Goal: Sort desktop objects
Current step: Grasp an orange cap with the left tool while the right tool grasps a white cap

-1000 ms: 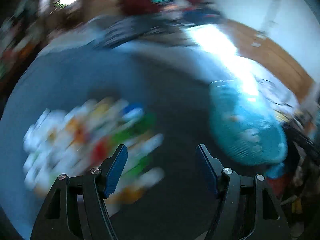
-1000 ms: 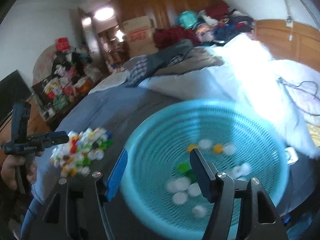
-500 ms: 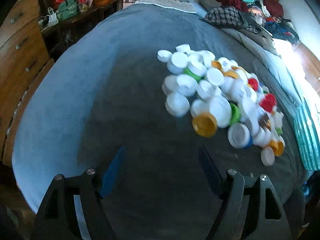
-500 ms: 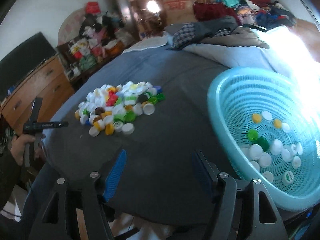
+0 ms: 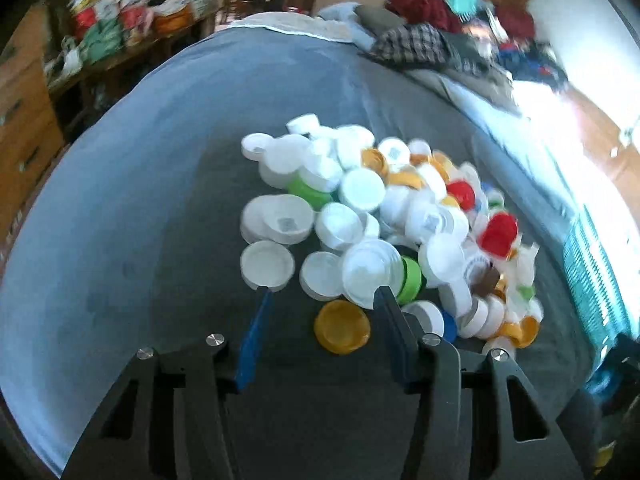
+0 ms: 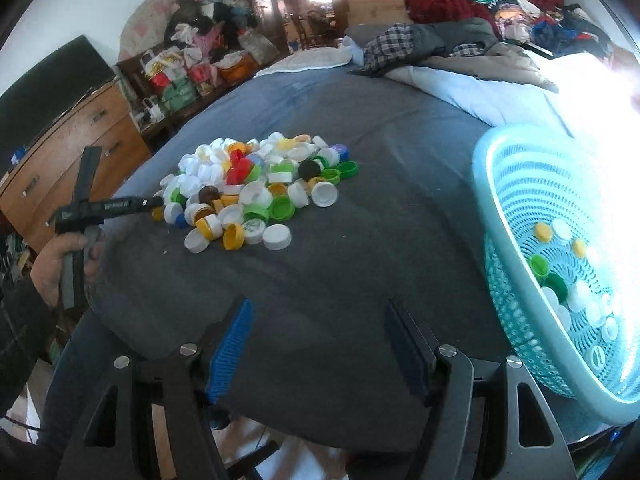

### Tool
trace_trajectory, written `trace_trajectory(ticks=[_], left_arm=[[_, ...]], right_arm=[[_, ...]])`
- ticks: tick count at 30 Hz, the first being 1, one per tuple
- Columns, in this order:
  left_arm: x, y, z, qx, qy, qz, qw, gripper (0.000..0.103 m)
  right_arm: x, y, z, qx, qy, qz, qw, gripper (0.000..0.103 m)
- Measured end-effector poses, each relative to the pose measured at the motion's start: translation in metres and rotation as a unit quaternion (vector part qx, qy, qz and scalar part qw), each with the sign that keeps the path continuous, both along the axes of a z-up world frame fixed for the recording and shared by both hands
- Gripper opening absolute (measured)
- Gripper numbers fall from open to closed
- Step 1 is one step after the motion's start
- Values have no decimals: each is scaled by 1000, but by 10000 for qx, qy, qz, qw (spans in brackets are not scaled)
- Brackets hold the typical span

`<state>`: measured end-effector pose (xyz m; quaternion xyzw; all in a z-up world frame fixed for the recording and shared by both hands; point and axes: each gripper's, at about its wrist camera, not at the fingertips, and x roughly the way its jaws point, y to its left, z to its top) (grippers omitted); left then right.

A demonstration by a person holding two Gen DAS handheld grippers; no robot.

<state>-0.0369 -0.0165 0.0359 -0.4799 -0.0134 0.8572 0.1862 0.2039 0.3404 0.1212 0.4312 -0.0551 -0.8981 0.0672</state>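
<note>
My left gripper (image 5: 320, 300), jaws closing, straddled the orange cap (image 5: 341, 326) untouched; centring it suited a clean pinch, while my right gripper (image 6: 316, 320) gaped empty.

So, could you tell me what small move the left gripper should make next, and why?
Probably ease the left gripper slightly forward and down so its closing jaws meet on the orange cap. That cap lies alone at the near edge of the pile of caps, between the fingers but not yet pressed. The right gripper is open over bare grey cloth, beside the teal basket that already holds caps.
</note>
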Motion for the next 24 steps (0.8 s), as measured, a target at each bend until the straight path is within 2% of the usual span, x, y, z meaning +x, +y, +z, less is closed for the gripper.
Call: trace_trajectory(ticks=[2,7,14,17,18,20,21,22,24], left_arm=[[0,7,-6,-164,-84,-59,9998,46],[14,6,2,-82,160,-91,9998,46],[20,17,-3,-129,168,-357,9991,43],[16,21,-7,-202,179,-369,9990,28],[14,19,-8,-154,158,-303,9993,26],[18,15,-3,-65,200,-247,9995,26],[20,15,-1,-76,226,-237,9994,26],[22,15,0,-48,190,-268,9994,26],[29,16,0,-90,175,-275,9994,26]], right_arm=[[-2,-2,-1,-52,-12,2,10000,72],[-1,-3,1,-98,37,-26,9999,72],[-2,-4,-8,-110,-76,-12,9999,72],[-4,-6,-11,-115,-117,9,9999,72],[-5,-7,-12,-117,-124,21,9999,72],[-4,-9,-10,-103,-48,30,9999,68],[-5,-10,-9,-91,-11,55,9999,58],[-6,-12,-8,-71,24,83,9999,52],[-13,-15,-9,-78,62,185,9998,52]])
